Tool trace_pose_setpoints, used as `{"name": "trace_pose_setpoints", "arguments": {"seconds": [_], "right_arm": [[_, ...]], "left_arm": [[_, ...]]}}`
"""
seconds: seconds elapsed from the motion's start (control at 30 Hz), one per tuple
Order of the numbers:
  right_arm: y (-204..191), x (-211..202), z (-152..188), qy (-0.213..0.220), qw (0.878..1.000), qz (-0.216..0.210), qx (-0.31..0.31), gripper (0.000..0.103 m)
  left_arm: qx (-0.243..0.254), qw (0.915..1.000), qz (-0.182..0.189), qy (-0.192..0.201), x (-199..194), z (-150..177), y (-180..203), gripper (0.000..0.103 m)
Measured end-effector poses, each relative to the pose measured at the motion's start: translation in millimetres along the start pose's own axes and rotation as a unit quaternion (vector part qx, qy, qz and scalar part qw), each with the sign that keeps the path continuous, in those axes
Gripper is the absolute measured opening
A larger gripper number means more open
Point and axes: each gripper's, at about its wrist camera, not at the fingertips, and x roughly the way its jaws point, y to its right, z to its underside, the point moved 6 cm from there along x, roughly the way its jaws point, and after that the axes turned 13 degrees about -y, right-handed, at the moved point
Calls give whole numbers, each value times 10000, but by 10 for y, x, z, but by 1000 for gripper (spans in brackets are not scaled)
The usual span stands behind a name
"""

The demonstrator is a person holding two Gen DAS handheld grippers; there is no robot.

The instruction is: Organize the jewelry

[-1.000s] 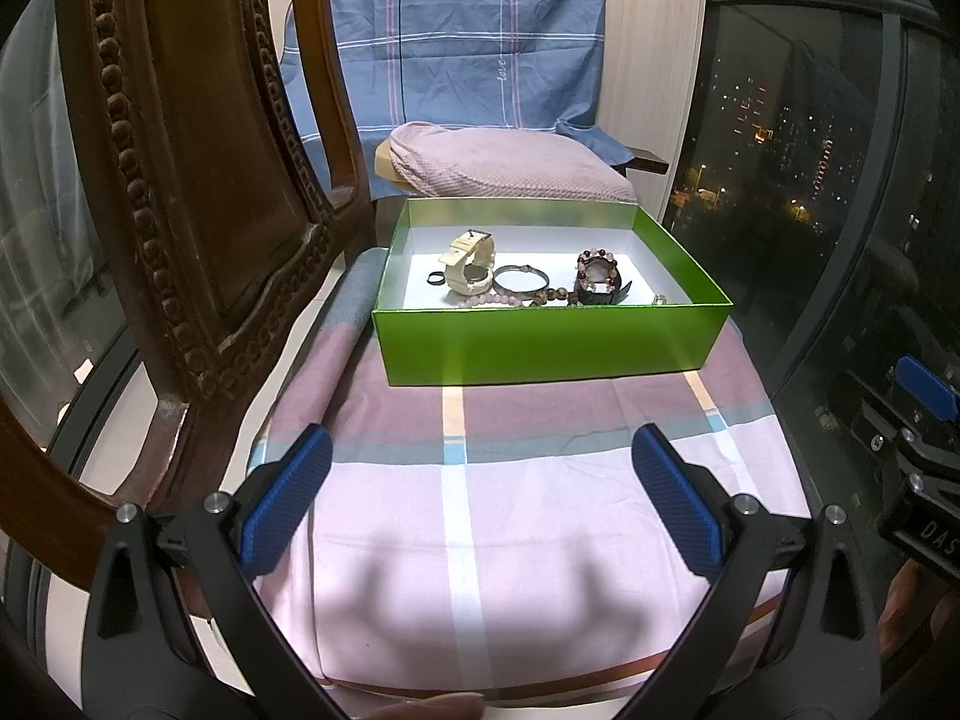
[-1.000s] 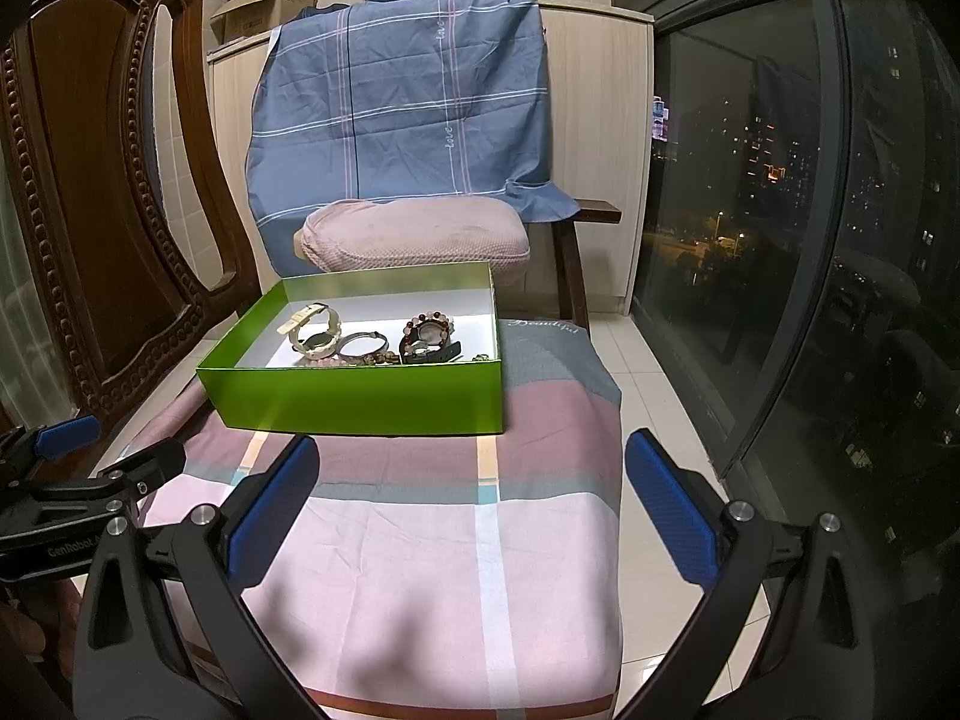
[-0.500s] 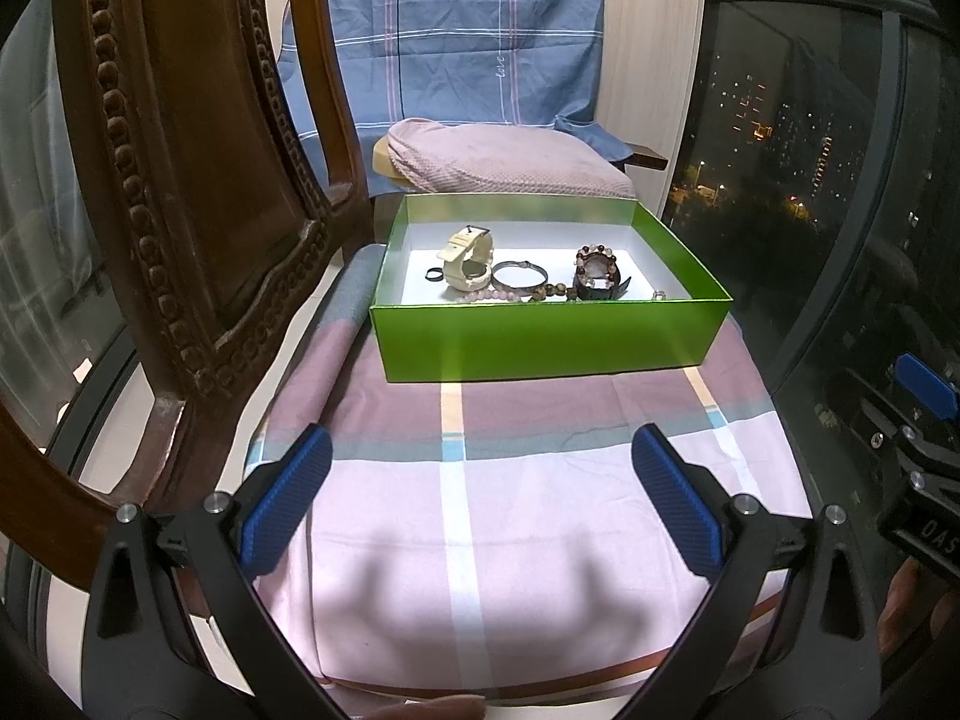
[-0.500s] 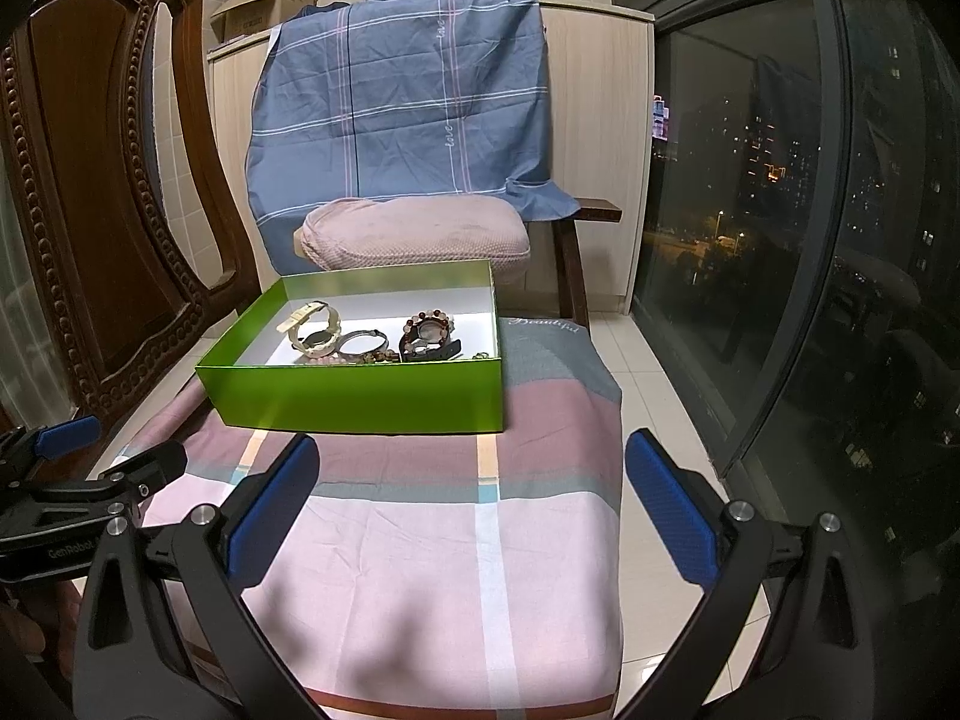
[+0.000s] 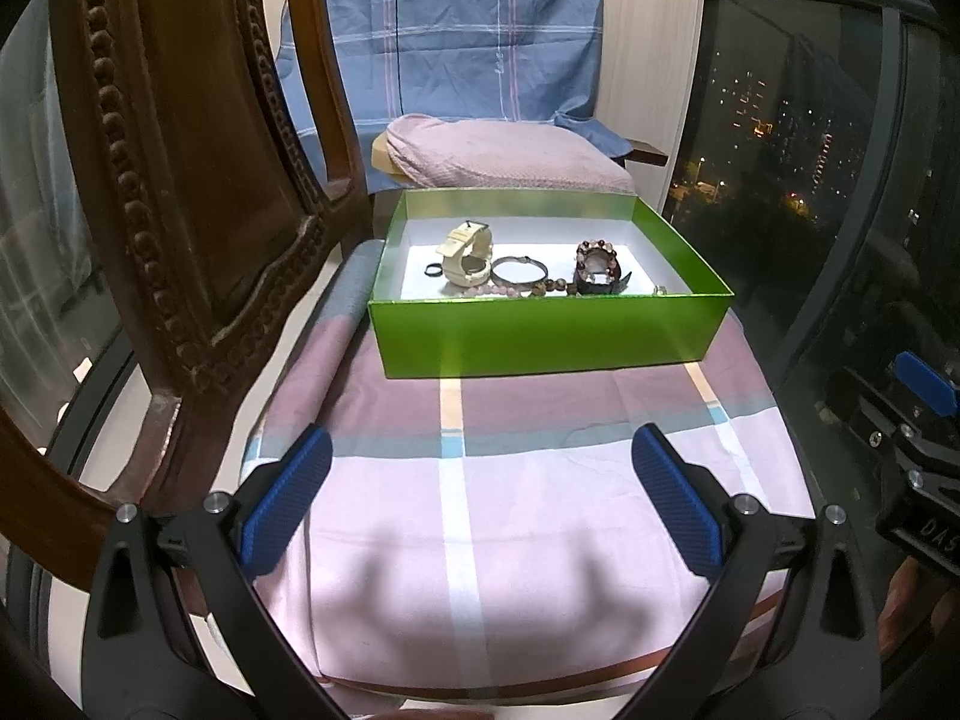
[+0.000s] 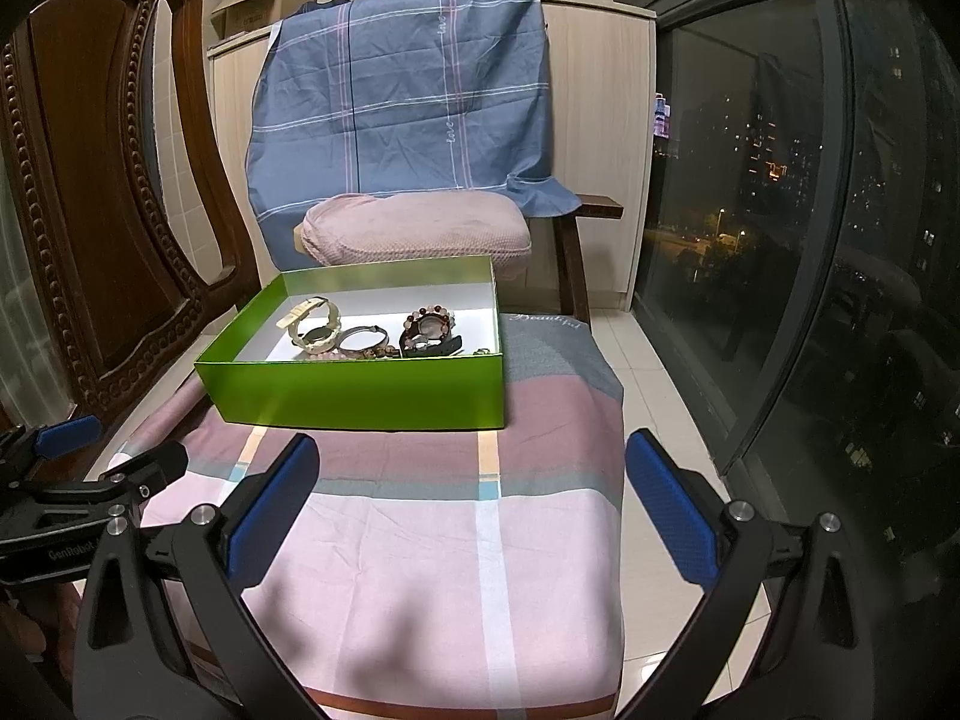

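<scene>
At the near edge of the bench (image 5: 540,570), both grippers hovered over the pink plaid cloth (image 6: 420,540), touching nothing. Left gripper (image 5: 480,504) jaws spread wide, empty. Right gripper (image 6: 471,501) same: wide apart, empty. Cloth covered the whole bench top, wide white and orange stripes running front to back. Green box (image 5: 540,330) sat lidless at the far end of the bench, toward its left edge in the right wrist view. Inside, on the white floor: cream watch (image 5: 465,255) at left, small dark ring (image 5: 433,269) beside it, thin dark bangle (image 5: 519,269) mid, beaded bracelet (image 6: 429,324) on a dark watch at right. Carved wooden chair back (image 5: 180,180) stood hard against the bench's left edge. Behind the box: pink cushion (image 6: 414,228), blue checked sheet (image 6: 402,102) draped over a seat back. Right side: dark window (image 6: 810,210) with city lights. Tiled floor (image 6: 654,384) below.
</scene>
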Motion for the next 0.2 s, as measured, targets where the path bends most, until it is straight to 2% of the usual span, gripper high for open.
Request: {"name": "trace_pose_setpoints", "arguments": {"seconds": [0.2], "right_arm": [[-7,25,-2,-24,10000,1,-6,99]], "left_arm": [[-37,10000,-11,-45,47,-9,-21,99]]}}
